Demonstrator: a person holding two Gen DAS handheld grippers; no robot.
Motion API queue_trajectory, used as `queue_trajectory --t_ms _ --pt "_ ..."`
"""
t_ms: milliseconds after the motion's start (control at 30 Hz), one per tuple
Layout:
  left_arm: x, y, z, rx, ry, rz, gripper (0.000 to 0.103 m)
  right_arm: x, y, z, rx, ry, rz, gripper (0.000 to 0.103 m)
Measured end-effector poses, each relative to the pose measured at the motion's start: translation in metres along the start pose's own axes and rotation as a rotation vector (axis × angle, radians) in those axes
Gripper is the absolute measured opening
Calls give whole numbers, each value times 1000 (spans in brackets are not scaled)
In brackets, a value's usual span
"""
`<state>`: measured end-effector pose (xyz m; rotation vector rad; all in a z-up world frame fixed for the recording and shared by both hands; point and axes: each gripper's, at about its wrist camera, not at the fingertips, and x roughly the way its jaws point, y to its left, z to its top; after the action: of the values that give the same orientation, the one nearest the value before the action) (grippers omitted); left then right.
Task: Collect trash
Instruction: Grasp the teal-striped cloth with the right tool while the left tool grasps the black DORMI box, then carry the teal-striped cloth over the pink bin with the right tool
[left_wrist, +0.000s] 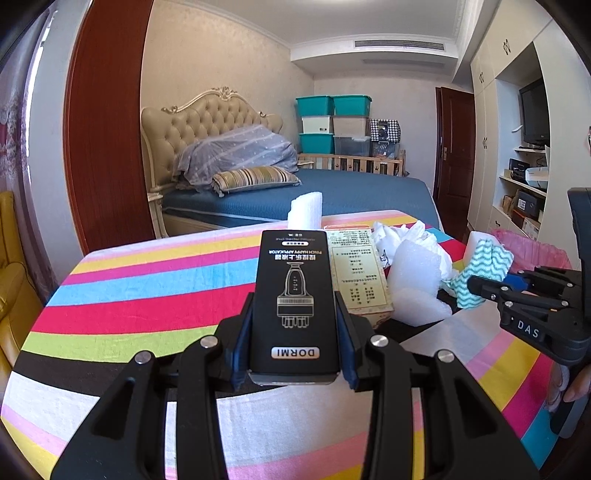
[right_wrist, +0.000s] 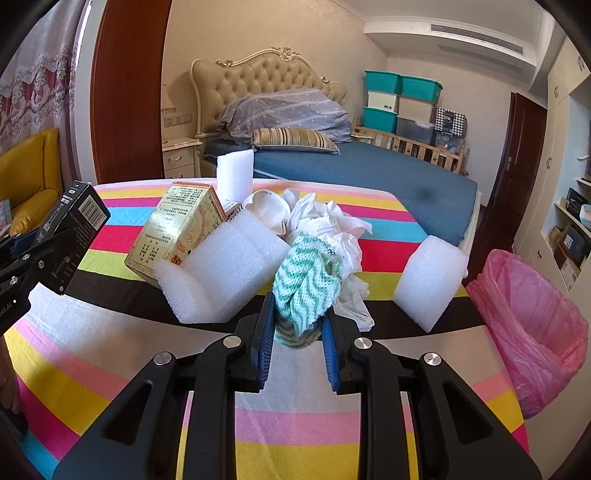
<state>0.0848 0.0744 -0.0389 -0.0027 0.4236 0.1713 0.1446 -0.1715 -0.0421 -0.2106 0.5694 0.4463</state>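
Your left gripper (left_wrist: 295, 325) fingers clamp the black box (left_wrist: 293, 295) above the striped table (left_wrist: 147, 291). Your right gripper (right_wrist: 298, 325) pinches the green cloth (right_wrist: 306, 284) near the pink bin (right_wrist: 532, 332).

Bedroom: tufted headboard (right_wrist: 258, 79), blue bed (right_wrist: 369, 173), stacked storage bins (left_wrist: 332, 123), yellow armchair (right_wrist: 27, 173), daylight.

Black box (left_wrist: 294, 302): "DORMI", "PINCH HAPPY APPLICATOR". Right hand-held gripper (left_wrist: 476, 286): "DAS".

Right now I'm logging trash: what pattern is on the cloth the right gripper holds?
White cloth with green zigzag stripes, clearest in the right wrist view.
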Motion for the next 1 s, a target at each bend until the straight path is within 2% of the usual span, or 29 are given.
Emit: queue_trajectory --t_ms 133,267,433,667,1000 --pt "-1 0 -1 6 0 -2 38 -2 -1 0 9 -10 4 23" --pt "2 -2 0 -7 29 -34 38 -3 -1 2 3 -15 6 23" --pt "-2 -15 11 23 16 -65 39 -9 -4 -1 -1 -11 -7 23" --pt "-1 -49 21 87 16 -130 39 -23 -35 -6 22 -16 -80 23" --pt "13 -115 28 179 65 -274 39 -32 -88 -17 98 -24 -135 23"
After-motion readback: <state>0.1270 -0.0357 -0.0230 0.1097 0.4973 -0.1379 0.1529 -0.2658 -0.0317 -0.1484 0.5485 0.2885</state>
